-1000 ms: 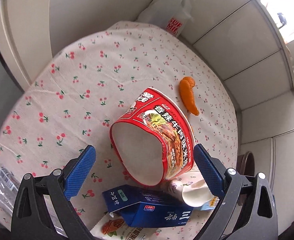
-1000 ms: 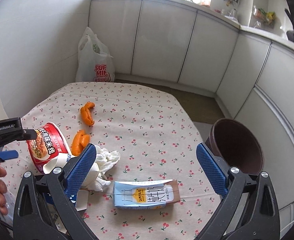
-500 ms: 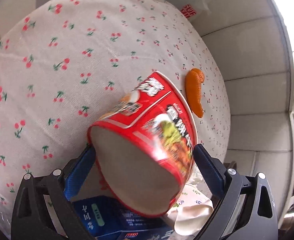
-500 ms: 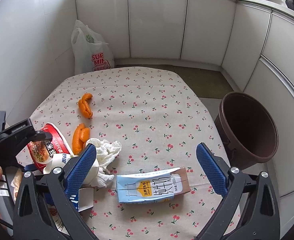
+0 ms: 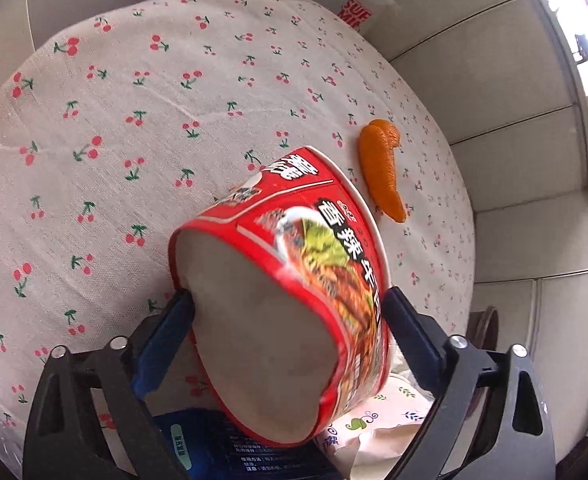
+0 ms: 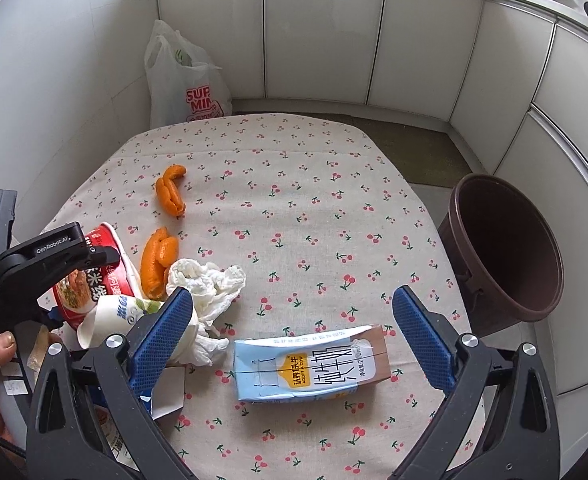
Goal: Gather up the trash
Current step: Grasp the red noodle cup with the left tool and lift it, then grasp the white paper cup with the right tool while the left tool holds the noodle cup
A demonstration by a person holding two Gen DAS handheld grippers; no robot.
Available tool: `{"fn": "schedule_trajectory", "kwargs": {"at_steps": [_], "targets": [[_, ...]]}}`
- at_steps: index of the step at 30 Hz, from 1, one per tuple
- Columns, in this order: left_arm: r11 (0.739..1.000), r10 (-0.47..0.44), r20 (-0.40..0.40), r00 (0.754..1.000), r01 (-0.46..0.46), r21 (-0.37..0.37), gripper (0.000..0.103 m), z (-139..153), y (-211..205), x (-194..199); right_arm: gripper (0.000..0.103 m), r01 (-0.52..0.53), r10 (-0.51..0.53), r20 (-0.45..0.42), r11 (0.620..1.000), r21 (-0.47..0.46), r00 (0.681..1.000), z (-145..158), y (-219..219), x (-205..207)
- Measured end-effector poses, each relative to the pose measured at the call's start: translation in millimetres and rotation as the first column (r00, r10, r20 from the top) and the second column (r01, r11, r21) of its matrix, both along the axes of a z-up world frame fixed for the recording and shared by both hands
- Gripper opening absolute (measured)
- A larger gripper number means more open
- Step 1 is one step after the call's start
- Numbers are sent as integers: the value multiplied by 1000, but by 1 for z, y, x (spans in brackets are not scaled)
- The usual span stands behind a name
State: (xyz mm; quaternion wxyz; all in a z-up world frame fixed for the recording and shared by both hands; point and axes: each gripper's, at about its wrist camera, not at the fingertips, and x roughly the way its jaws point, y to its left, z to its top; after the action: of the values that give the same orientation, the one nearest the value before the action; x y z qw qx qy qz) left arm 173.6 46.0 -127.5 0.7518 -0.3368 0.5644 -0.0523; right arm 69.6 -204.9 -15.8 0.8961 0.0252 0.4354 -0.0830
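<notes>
Table (image 6: 294,184) with a cherry cloth fills most of both views, and a brown bin (image 6: 506,252) sits off its edge, ahead and to the right of the right gripper (image 6: 291,334). That gripper hangs over the near edge with its jaws wide apart, nothing in them, a milk carton (image 6: 314,364) lying flat between the fingers below. The left gripper (image 5: 289,320) is clamped on a red noodle bowl (image 5: 294,280), tilted with its base toward the camera. An orange peel (image 5: 382,172) lies just beyond the bowl, and a tissue (image 6: 205,284) sits by the right gripper's left finger.
</notes>
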Motion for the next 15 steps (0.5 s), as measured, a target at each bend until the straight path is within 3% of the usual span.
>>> {"fn": "schedule_trajectory", "kwargs": {"at_steps": [3,10,15], "targets": [[998,2,19,1000,-1,-68,87,4,7,-4,96,-2,2,0,1000,16,1000,2,-1,0],[995,-5,87,996,14,-102,86,24,9,-13,96,-22,22,-3,1000,20,1000,1,1,0],[995,5,128,992,8,-98,86,38,15,-20,96,-99,100,-22,995,31,995,-3,11,2]]}}
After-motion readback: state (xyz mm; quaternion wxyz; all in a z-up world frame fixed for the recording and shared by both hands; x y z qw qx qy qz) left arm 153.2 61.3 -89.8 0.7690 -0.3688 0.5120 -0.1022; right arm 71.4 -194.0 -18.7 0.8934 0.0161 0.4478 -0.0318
